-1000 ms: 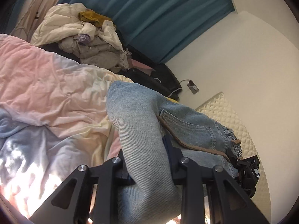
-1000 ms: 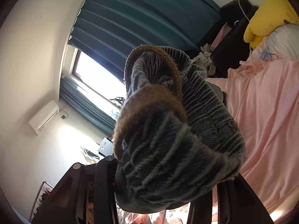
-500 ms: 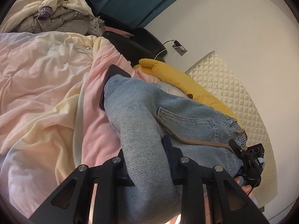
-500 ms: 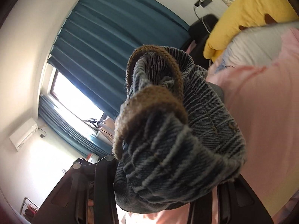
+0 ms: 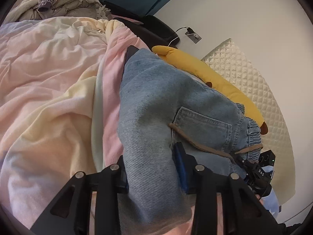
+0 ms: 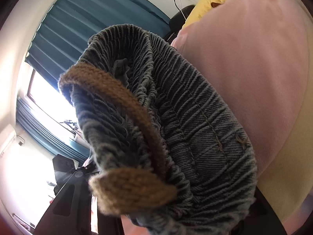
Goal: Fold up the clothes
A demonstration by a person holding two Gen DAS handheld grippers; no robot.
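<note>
A pair of light blue jeans (image 5: 156,101) with a back pocket and a brown drawstring (image 5: 197,145) lies stretched over the pink and cream bedding (image 5: 49,74). My left gripper (image 5: 154,168) is shut on a fold of the jeans. My right gripper (image 5: 258,168) shows at the lower right of the left wrist view, holding the elastic waistband. In the right wrist view the bunched waistband (image 6: 185,117) and the brown drawstring (image 6: 127,192) fill the frame, clamped in my right gripper (image 6: 176,215), close over the pink bedding (image 6: 254,58).
A long yellow plush pillow (image 5: 211,78) lies along a quilted cream headboard (image 5: 254,82). A heap of clothes (image 5: 58,2) sits at the far edge of the bed. Teal curtains (image 6: 88,25), a bright window (image 6: 45,96) and a wall socket with a cable (image 5: 192,35) are behind.
Both grippers have carried the jeans down and toward the headboard end of the bed. The jeans now lie lower over the bedding. The right gripper is tilted closer to the pink bedding.
</note>
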